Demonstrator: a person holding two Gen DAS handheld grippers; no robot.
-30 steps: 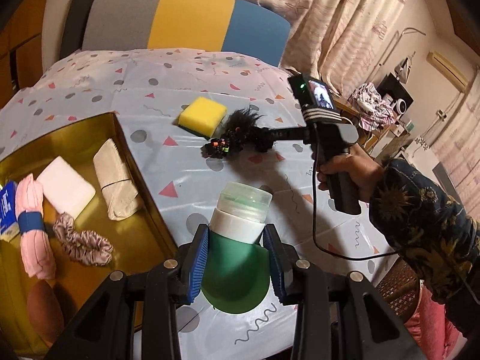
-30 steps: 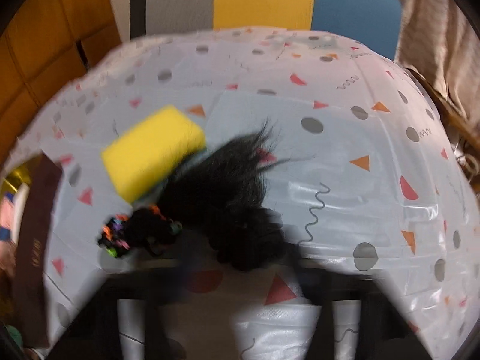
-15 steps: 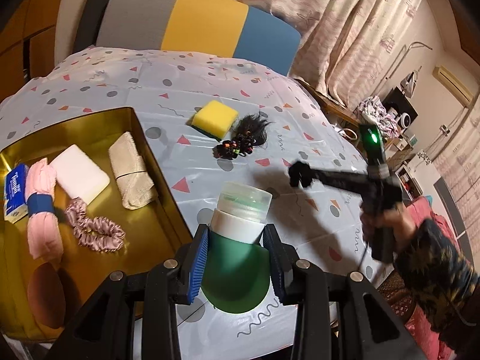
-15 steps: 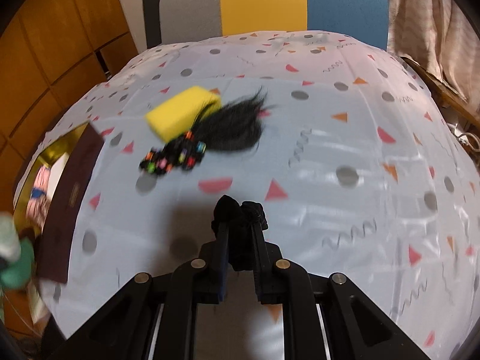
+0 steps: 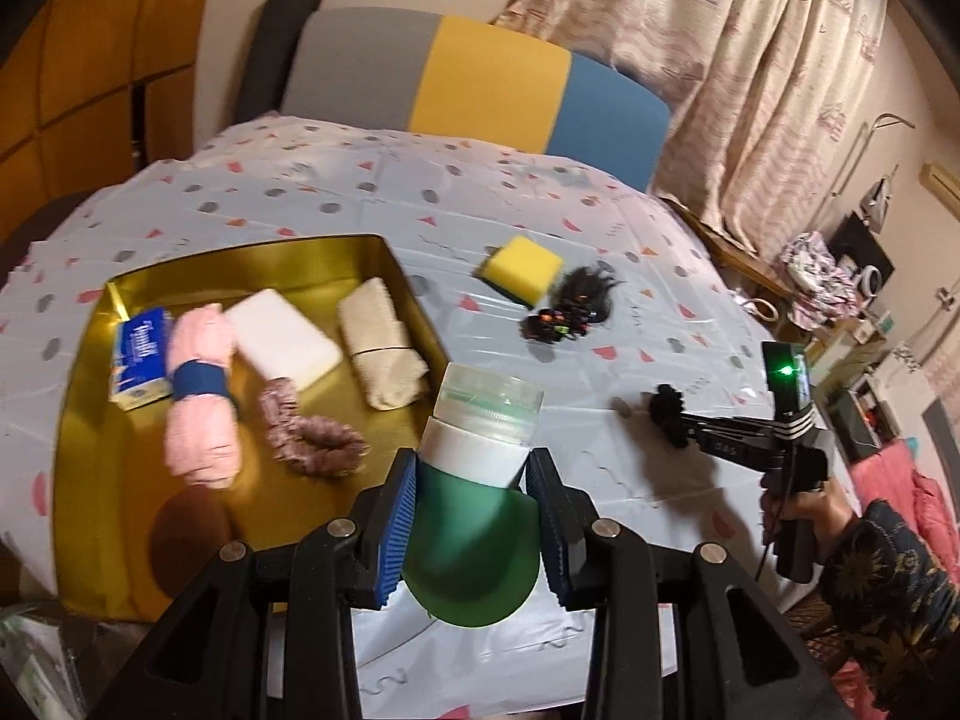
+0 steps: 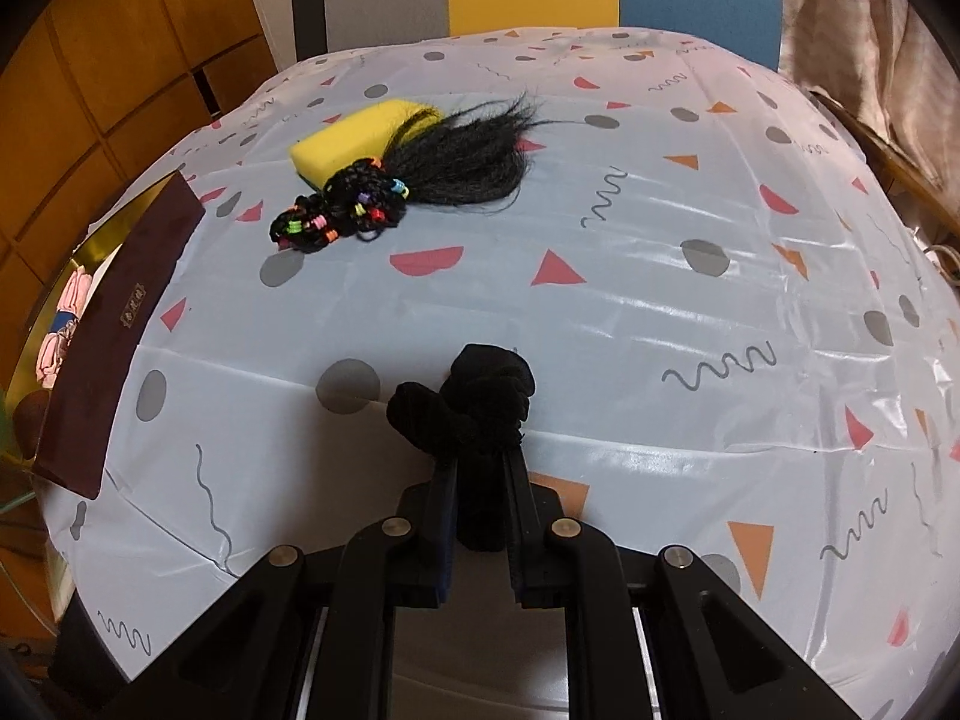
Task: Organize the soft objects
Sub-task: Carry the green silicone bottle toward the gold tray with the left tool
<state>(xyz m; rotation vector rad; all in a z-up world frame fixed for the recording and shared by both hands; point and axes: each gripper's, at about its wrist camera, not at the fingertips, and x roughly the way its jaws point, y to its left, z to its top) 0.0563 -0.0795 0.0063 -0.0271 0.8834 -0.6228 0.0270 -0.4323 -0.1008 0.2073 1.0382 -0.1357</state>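
The table [image 6: 660,312], under a pale cloth with dots and triangles, is bare across its whole right half out to that edge. The gold tray [image 5: 96,450] lies along the left edge, its near corner reaching the table's front edge. Inside it, from the far-left corner inward, lie a blue packet [image 5: 141,357], a pink rolled cloth [image 5: 201,402], a white block [image 5: 282,336] and a beige rolled towel [image 5: 384,354] against the tray's right wall, with a pink scrunchie [image 5: 312,435] nearer the front; the tray's front-left corner is free floor. Toward the far middle of the table, a yellow sponge [image 6: 360,135] touches a black hairpiece [image 6: 420,174] with coloured bands, well apart from the tray. The left gripper [image 5: 474,516] pinches a green bottle [image 5: 471,540] with a white collar over the tray's right wall. The right gripper [image 6: 483,501] is pressed together on a black knotted scrunchie [image 6: 474,402], held near the front edge over open cloth.
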